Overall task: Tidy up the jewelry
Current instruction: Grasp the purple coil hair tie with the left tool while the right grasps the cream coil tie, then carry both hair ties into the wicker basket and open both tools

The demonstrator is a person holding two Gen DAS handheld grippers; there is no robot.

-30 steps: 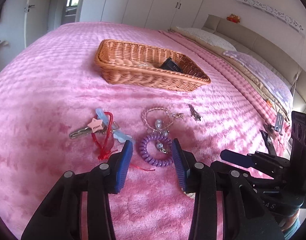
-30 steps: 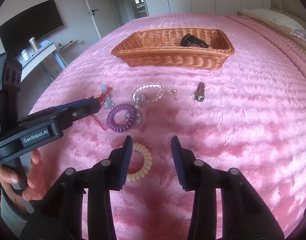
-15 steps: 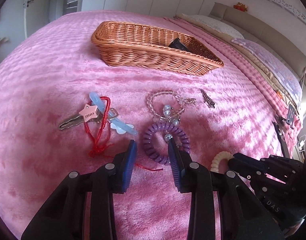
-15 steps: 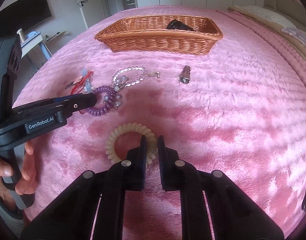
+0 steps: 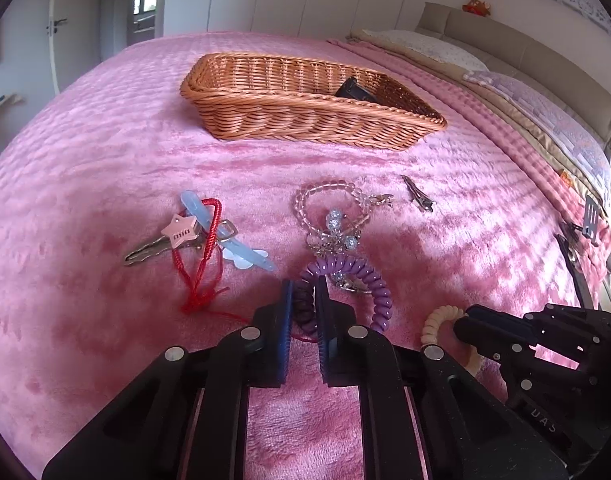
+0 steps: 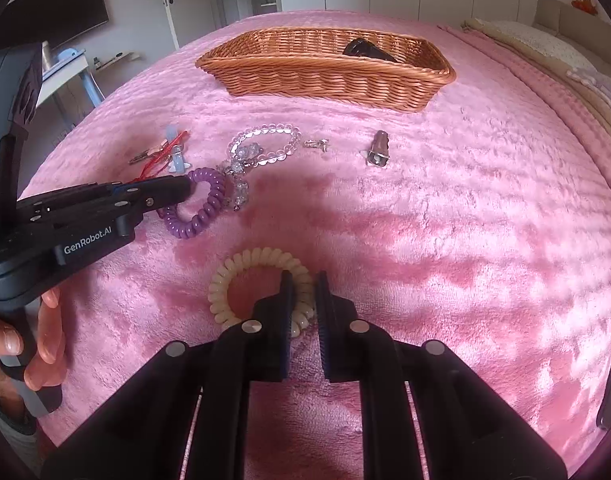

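Jewelry gets pinched on both sides: left gripper [image 5: 304, 300] nipped onto the purple coil [image 5: 369, 280], right gripper [image 6: 303, 300] clamping the cream coil [image 6: 241, 264], both basket-bound [image 6: 325, 76].

The dark thing [image 5: 355, 90] in the wicker basket [image 5: 305, 120] was mostly hidden behind the rim, so no clue what it was. Near side of the purple coil tie [image 5: 359, 276] sat tucked between the left gripper [image 5: 304, 304] fingers. Same deal with the cream coil tie [image 6: 249, 268] under the right gripper [image 6: 303, 300]. The key [image 5: 145, 250] was half buried under a pink star tag [image 5: 179, 230] and red cord [image 5: 203, 248]. The small clasp [image 6: 316, 144] was too tiny to make out.
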